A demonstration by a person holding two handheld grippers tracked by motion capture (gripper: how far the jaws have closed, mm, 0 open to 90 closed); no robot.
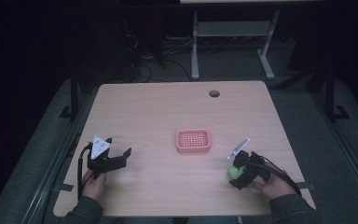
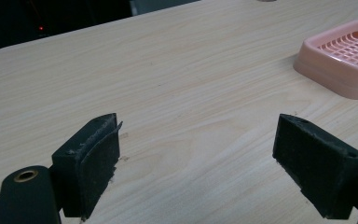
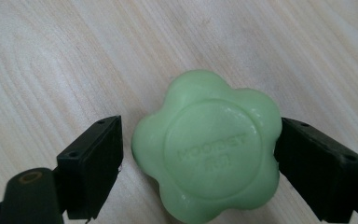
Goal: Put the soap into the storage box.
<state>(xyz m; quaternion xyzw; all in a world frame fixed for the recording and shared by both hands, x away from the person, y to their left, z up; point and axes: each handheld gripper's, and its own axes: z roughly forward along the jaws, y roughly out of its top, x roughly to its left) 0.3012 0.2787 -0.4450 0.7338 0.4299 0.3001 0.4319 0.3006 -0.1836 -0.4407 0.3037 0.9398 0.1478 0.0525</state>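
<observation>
A: What is the right gripper [image 3: 200,154] doing down at the near right of the table [image 1: 168,112]?

B: It straddles the green flower-shaped soap [image 3: 208,147], which lies flat on the wood. One jaw touches the soap's side; the other stands just off it, so nothing is clamped yet.

A: And the pink soap dish [image 1: 193,141]?

B: Mid-table, well apart from the soap, probably where it belongs.

A: The left gripper [image 2: 196,163]?

B: Jaws wide apart over bare wood, holding nothing, out of the way.
</observation>
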